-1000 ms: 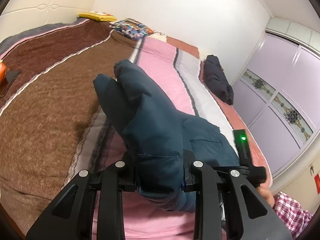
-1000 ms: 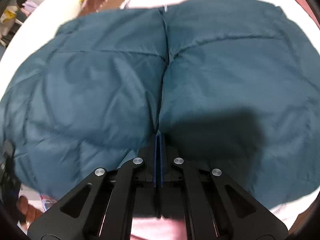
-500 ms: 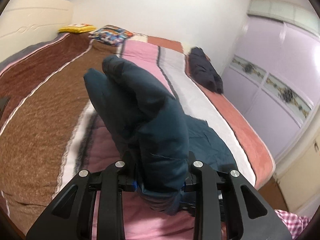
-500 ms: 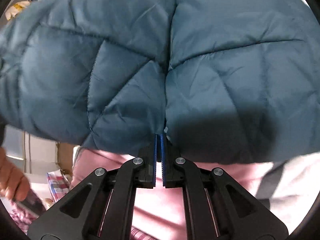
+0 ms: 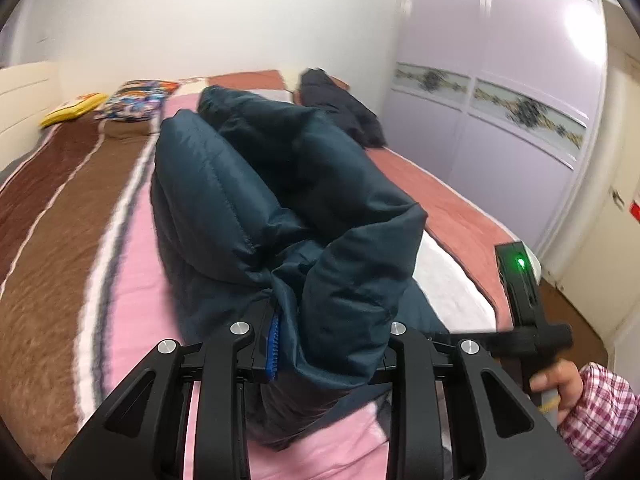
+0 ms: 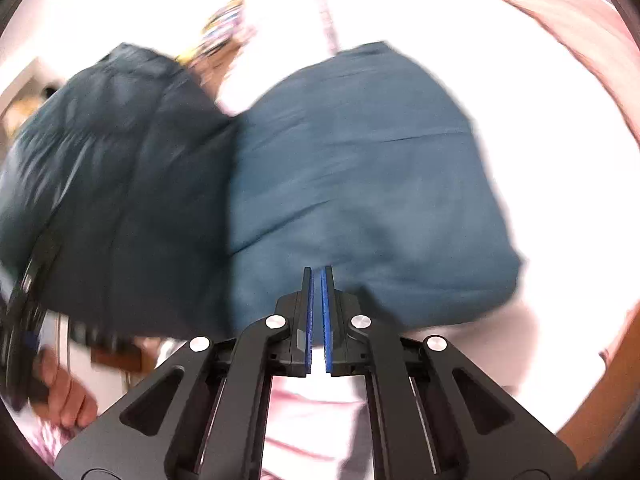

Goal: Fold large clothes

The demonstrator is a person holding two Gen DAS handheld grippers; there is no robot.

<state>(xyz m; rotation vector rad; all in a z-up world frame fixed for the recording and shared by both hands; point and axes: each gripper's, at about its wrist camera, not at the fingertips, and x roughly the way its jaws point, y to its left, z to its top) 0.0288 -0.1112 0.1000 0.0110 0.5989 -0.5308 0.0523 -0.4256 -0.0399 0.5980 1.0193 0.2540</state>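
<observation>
A dark teal puffer jacket lies bunched on the striped bed. My left gripper is shut on a thick fold of the jacket at its near end and holds it raised off the bed. In the right wrist view the jacket fills the middle, blurred. My right gripper has its blue pads almost together on the jacket's near edge. The right gripper also shows at the right edge of the left wrist view, held by a hand.
A second dark garment lies at the far end of the bed. Patterned pillows and a yellow one lie near the headboard. Lilac wardrobe doors stand to the right of the bed.
My left gripper has lifted and swung to the right with the jacket fold. The jacket has bunched up higher. The right wrist view has drawn back, so the jacket looks smaller.
</observation>
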